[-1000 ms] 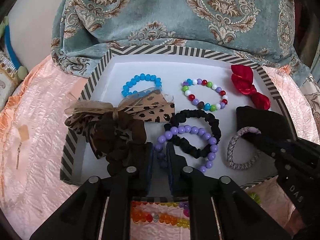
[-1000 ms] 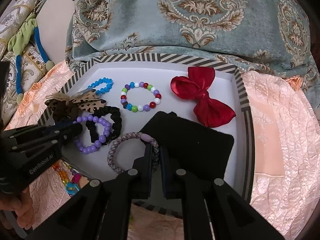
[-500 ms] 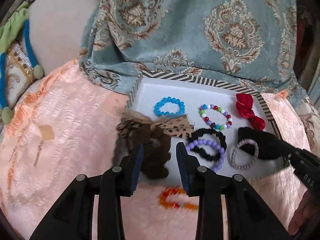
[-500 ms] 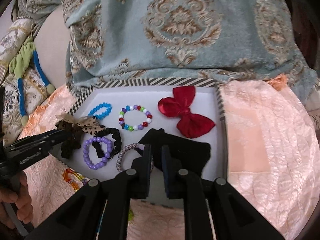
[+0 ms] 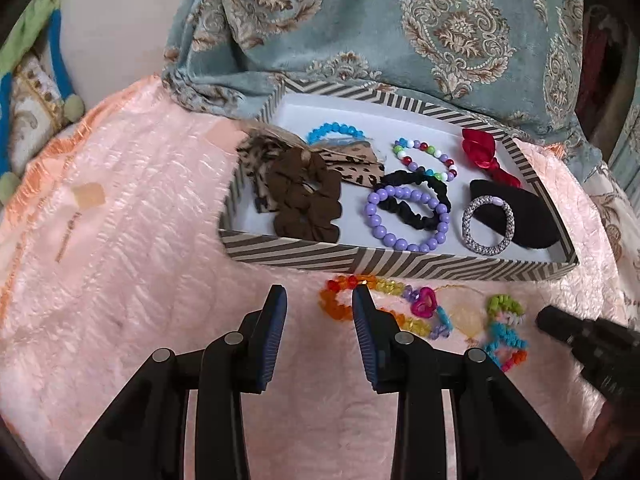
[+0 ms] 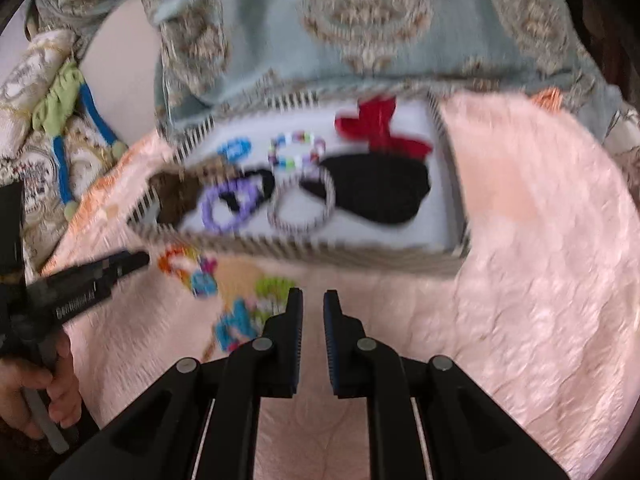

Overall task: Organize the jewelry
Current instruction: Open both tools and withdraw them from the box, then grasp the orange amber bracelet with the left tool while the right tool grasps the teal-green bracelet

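**Home setting, likely a bedroom or sofa corner**

Pink crinkled bedspread (image 5: 120, 240) covered the surface. Teal damask-pattern fabric (image 5: 380, 28) draped at 12 o'clock. Embroidered cushion (image 6: 36, 80) sat at 10 o'clock. Striped tray (image 5: 400, 262) of hair ties and bracelets rested centre.

"Both hands have pulled back off the striped tray (image 5: 400, 262), haven't they?"

"Yes. The left gripper (image 5: 318, 300) was closed by the brown scrunchie (image 5: 306, 200); its jaws have just been opening, nothing between them, over the pink cover (image 5: 120, 280)."

"And the right gripper (image 6: 312, 300)?"

"It was at the grey braided band (image 6: 302, 204); it's off the tray now, beside the loose beaded strand (image 5: 360, 304)."
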### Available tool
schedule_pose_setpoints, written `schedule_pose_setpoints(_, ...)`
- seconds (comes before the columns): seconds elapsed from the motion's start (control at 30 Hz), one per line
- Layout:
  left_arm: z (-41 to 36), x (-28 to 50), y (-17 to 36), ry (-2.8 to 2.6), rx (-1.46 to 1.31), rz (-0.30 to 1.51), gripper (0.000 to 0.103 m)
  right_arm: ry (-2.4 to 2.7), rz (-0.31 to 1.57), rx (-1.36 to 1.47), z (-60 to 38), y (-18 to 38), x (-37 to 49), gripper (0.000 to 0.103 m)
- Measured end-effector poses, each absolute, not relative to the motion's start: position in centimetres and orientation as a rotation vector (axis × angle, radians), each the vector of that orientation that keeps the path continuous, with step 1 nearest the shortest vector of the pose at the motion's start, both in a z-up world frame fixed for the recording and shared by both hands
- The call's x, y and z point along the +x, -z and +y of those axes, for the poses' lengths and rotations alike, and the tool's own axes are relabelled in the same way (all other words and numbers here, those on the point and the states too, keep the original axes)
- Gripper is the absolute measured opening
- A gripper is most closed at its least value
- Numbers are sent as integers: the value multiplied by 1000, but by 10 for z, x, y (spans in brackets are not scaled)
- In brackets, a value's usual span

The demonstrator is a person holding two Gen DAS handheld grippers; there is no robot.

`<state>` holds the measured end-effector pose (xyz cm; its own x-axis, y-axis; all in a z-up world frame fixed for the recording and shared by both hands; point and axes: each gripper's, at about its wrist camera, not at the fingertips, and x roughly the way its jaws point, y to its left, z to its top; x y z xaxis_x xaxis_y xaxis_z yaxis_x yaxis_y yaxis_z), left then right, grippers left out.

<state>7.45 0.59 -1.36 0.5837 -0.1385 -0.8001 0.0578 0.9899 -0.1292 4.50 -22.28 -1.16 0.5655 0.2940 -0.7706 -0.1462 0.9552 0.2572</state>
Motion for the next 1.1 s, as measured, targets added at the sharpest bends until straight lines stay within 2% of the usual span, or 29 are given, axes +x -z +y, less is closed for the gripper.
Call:
schedule_pose_setpoints(0.3, -1, 89, 26, 94, -103, 910, 17, -274, 958, 158, -216, 19, 48, 10)
schedule_pose_setpoints(0.6, -18, 72, 37, 158, 52, 981, 17, -268, 959, 162, -216, 18, 47, 10)
schedule_pose_setpoints(0.77, -14, 74, 39, 201, 33, 994, 17, -260, 962, 168, -219, 19, 47, 10)
schedule_pose_setpoints(0.8, -13, 76, 39, 193, 17, 996, 16, -260, 964, 166, -218, 20, 47, 10)
schedule_pose_setpoints(0.87, -14, 77, 38, 176, 28, 997, 0, -264, 966, 164, -217, 21, 47, 10)
schedule_pose_setpoints(1.1, -4, 71, 24, 180, -58, 970, 0, -357, 952, 208, -213, 19, 46, 10)
